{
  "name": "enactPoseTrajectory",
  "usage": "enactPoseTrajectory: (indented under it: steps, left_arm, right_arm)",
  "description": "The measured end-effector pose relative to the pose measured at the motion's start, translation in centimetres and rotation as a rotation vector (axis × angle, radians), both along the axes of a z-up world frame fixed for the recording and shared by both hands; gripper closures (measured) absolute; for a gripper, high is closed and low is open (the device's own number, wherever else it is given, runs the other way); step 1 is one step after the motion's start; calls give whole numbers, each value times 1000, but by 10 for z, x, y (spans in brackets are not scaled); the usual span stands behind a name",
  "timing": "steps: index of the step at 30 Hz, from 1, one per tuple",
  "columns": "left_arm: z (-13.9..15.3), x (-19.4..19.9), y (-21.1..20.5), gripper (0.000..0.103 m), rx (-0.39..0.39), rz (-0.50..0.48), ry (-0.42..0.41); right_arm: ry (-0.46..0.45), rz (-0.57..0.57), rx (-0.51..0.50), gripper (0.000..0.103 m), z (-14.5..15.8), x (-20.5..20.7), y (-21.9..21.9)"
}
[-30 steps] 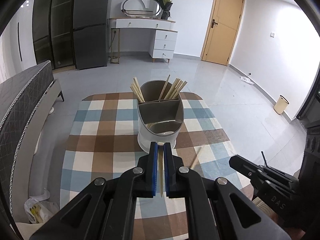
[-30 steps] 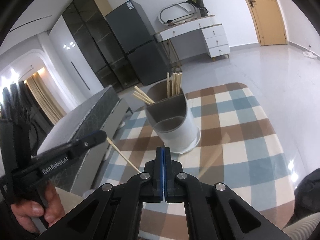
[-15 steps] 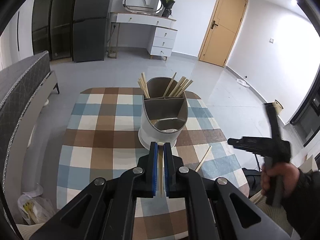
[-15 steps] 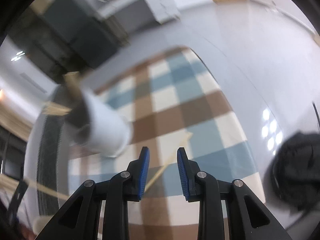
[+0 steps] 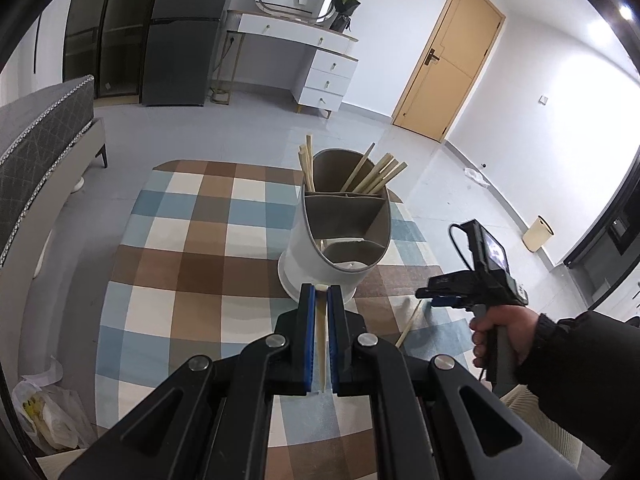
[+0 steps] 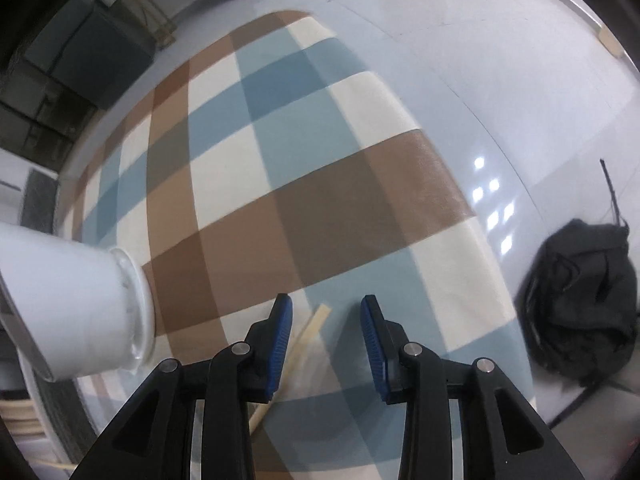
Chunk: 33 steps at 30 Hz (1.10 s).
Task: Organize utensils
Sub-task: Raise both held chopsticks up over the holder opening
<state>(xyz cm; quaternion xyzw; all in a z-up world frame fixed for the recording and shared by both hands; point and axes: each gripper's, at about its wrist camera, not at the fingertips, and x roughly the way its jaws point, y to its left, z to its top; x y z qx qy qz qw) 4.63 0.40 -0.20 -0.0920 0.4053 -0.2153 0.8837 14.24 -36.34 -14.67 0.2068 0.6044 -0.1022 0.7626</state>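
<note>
My left gripper (image 5: 319, 294) is shut on a pale chopstick (image 5: 321, 336) that runs back between its blue pads. It hovers just in front of the white and grey utensil holder (image 5: 340, 236), whose rear compartments hold several chopsticks (image 5: 378, 174). My right gripper (image 6: 326, 308) points steeply down at the checkered table (image 6: 304, 184); its jaws are opening. A loose chopstick (image 6: 308, 330) lies on the cloth between and under them, near the left finger, untouched. In the left wrist view a hand holds that right gripper (image 5: 442, 292) above the same chopstick (image 5: 408, 322).
The holder's white base (image 6: 80, 304) stands close left of my right gripper. The table's right edge drops to a glossy tiled floor with a black bag (image 6: 580, 300). A grey sofa (image 5: 40, 152) is at the left, a plastic bag (image 5: 44, 416) below it.
My right gripper swung down towards the cloth and went from shut to open over the loose chopstick. My left gripper, still holding its chopstick, crept nearer the holder.
</note>
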Motion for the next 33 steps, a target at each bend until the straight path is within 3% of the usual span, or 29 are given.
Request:
enactPoseTrajectory:
  steps: [1, 6, 8, 15, 21, 26, 33]
  left_arm:
    - [0, 0, 0, 101, -2, 0, 3]
    - [3, -2, 4, 101, -19, -1, 6]
    - [4, -3, 6, 101, -15, 3, -1]
    - [12, -10, 5, 101, 8, 11, -20]
    - [23, -24, -5, 101, 45, -6, -43]
    - [30, -33, -9, 101, 64, -1, -30]
    - [51, -46, -20, 101, 112, -20, -61]
  right_arm:
    - [1, 8, -7, 66, 0, 1, 6]
    - [-1, 63, -201, 85, -1, 0, 41]
    - [-23, 77, -214, 93, 0, -5, 50]
    - [-139, 99, -118, 98, 12, -35, 55]
    - [-358, 148, 5, 98, 61, -82, 50]
    - [-509, 214, 32, 98, 103, -122, 73]
    - [-634, 269, 51, 98, 131, -147, 91]
